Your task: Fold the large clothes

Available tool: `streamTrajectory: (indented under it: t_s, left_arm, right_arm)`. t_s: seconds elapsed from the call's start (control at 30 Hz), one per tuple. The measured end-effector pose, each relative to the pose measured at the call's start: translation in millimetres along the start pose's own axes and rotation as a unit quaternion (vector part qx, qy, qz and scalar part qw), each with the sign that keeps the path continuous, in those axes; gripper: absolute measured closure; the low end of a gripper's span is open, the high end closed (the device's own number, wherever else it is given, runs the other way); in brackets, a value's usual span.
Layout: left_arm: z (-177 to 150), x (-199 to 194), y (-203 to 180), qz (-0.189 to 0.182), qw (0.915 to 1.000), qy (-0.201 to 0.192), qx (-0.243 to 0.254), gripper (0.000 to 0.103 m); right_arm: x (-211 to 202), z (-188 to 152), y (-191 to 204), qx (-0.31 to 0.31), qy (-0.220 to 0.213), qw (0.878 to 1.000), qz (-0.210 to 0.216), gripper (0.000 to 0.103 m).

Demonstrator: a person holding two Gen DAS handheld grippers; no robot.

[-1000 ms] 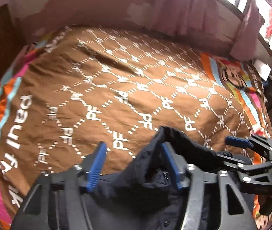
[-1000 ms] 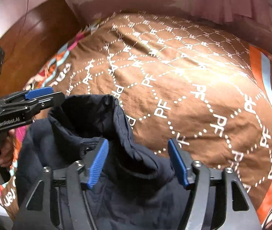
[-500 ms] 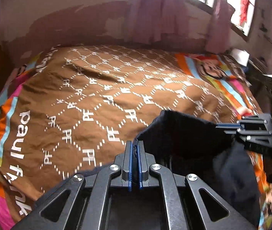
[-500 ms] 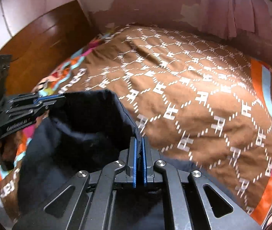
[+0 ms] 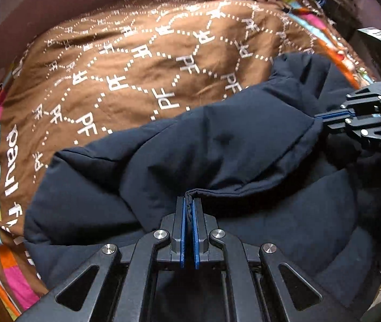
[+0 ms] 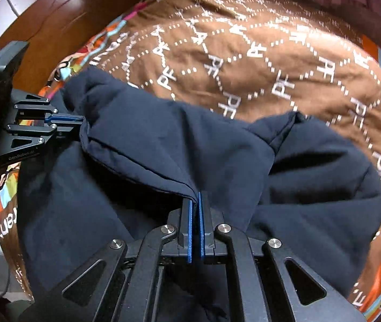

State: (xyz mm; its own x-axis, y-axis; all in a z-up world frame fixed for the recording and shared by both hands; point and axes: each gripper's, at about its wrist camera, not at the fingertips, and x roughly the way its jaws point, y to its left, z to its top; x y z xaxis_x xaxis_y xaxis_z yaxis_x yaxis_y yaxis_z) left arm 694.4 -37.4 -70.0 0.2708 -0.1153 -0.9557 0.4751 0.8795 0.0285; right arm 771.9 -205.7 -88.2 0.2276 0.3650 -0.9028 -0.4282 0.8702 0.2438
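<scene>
While navy jacket lies on bedspread, L gripper & R gripper both pinch its edge.

Jacket: lower part hidden behind left claw.
Bedspread: lettering blurred; edges cut off by frame.

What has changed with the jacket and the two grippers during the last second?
Both jaws, open a second ago, shut on the jacket hem: left gripper, right gripper. The raised hem was carried forward, and the jacket now lies spread on the bedspread. The bedspread stayed put.
</scene>
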Motion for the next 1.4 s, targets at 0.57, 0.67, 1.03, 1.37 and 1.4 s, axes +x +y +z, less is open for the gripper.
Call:
streamTrajectory:
  t_s: [0.57,0.67,1.03,1.37,1.4]
  left_arm:
    - [-16,-20,15,-0.032,0.9948,-0.053,-0.081,0.095]
    - [-14,-45,25,-0.050,0.9892,-0.085,-0.109,0.094]
    - [53,-74,50,-0.112,0.9612,-0.175,-0.181,0.086]
    - [63,15,27,-0.174,0.9706,-0.054,-0.157,0.088]
    - [58,19,22,-0.176,0.9735,-0.042,-0.140,0.089]
  right_arm:
    - [5,-3,12,-0.020,0.010,1.000,-0.020,0.097]
    - [-22,11,14,-0.037,-0.004,0.999,-0.012,0.096]
    - [-33,68,-53,0.158,-0.115,0.975,0.106,0.067]
    - [36,54,-23,0.160,-0.048,0.978,0.126,0.067]
    - [37,52,-17,0.138,-0.036,0.982,0.120,0.067]
